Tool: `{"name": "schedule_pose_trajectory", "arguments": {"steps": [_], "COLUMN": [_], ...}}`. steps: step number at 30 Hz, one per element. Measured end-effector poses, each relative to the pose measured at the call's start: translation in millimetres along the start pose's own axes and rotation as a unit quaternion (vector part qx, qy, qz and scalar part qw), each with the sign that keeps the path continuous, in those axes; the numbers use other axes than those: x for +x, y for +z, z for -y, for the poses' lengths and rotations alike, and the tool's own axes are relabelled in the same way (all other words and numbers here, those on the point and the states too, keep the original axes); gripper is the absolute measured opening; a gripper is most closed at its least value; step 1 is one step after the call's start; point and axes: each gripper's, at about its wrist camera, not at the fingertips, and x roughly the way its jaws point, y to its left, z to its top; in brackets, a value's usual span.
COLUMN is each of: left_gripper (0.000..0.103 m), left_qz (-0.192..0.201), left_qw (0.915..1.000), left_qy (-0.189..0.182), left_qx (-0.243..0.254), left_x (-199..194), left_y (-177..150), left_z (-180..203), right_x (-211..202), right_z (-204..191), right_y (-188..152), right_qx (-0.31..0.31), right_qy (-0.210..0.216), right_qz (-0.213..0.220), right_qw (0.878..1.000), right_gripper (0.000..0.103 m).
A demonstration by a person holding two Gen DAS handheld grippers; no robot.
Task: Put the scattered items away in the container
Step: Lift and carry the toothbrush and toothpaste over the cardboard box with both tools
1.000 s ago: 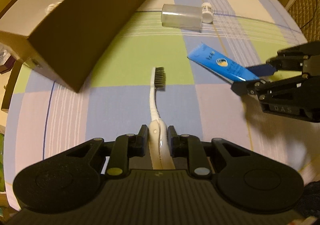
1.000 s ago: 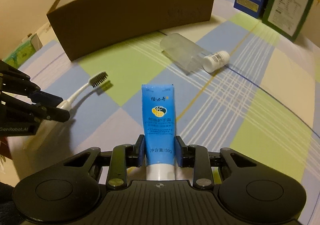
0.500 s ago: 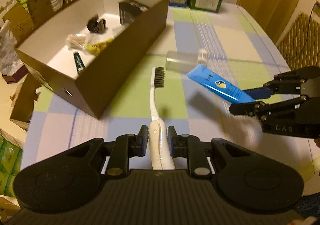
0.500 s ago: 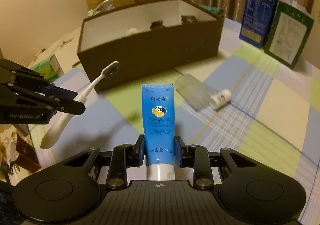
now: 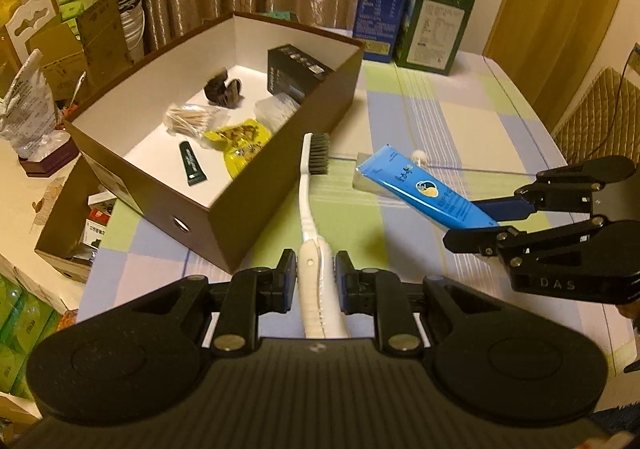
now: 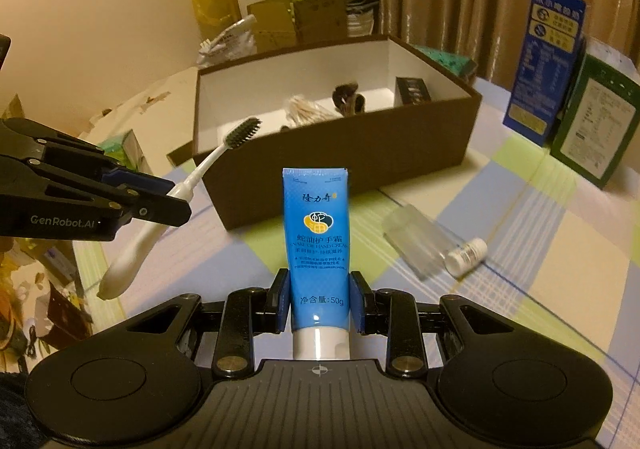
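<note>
My left gripper (image 5: 316,275) is shut on a white toothbrush (image 5: 310,185) and holds it in the air beside the near wall of the brown open box (image 5: 288,153). It also shows in the right wrist view (image 6: 168,201), with the toothbrush (image 6: 192,185). My right gripper (image 6: 320,301) is shut on a blue hand cream tube (image 6: 316,225), held above the table, right of the box (image 6: 360,153). From the left wrist view the right gripper (image 5: 476,221) holds the tube (image 5: 420,187) pointing toward the box.
The box holds a black carton (image 5: 296,73), cotton swabs (image 5: 188,119), a yellow packet (image 5: 242,141), a small dark tube (image 5: 192,169). A clear bottle with a white cap (image 6: 432,249) lies on the checked tablecloth. Blue (image 6: 554,61) and green (image 6: 596,121) cartons stand behind.
Both grippers have risen from the table with the toothbrush and the tube, so the inside of the box has come into view. Both have moved closer to the box.
</note>
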Motion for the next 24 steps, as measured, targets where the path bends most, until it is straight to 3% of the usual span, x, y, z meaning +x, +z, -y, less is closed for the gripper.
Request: {"name": "schedule_pose_trajectory", "arguments": {"steps": [14,24], "left_gripper": [0.016,0.016], "left_qz": [0.067,0.095], "left_qw": [0.9976,0.994], "left_qy": [0.002,0.022], "left_qx": [-0.019,-0.049], "left_x": [-25,-6], "left_y": [43,95], "left_z": [-44,-95], "right_x": [20,66], "right_z": [-19,-27], "right_y": [69,137], "right_qx": [0.006,0.029], "right_qy": [0.023,0.022], "right_qz": [0.045,0.057], "right_qw": [0.999,0.998], "right_gripper": [0.027,0.027]}}
